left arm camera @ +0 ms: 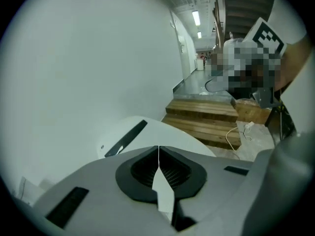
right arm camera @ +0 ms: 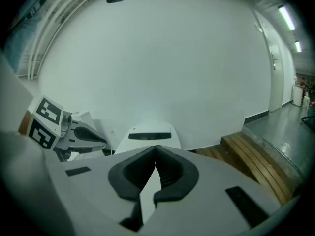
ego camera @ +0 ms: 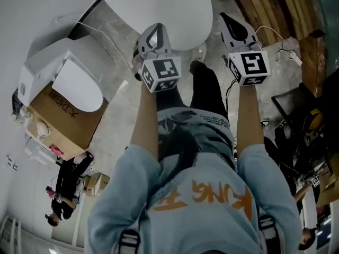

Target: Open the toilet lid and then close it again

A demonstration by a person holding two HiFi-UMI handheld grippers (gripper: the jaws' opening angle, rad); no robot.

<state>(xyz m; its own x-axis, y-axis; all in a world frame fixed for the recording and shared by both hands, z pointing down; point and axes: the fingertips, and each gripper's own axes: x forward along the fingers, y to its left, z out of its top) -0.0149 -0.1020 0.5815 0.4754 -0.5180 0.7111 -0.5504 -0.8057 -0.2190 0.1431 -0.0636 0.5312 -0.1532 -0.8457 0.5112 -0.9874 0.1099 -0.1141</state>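
Head view: the lid (ego camera: 159,4) lies shut on the toilet (ego camera: 198,38), just ahead of both tools, and neither touches it. The left gripper (ego camera: 153,33) and right gripper (ego camera: 231,21) are each closed on nothing. To open it well, I'd slip one closed tip under the lid's near rim, then swing it up and back slowly, steadying it so it doesn't slam.
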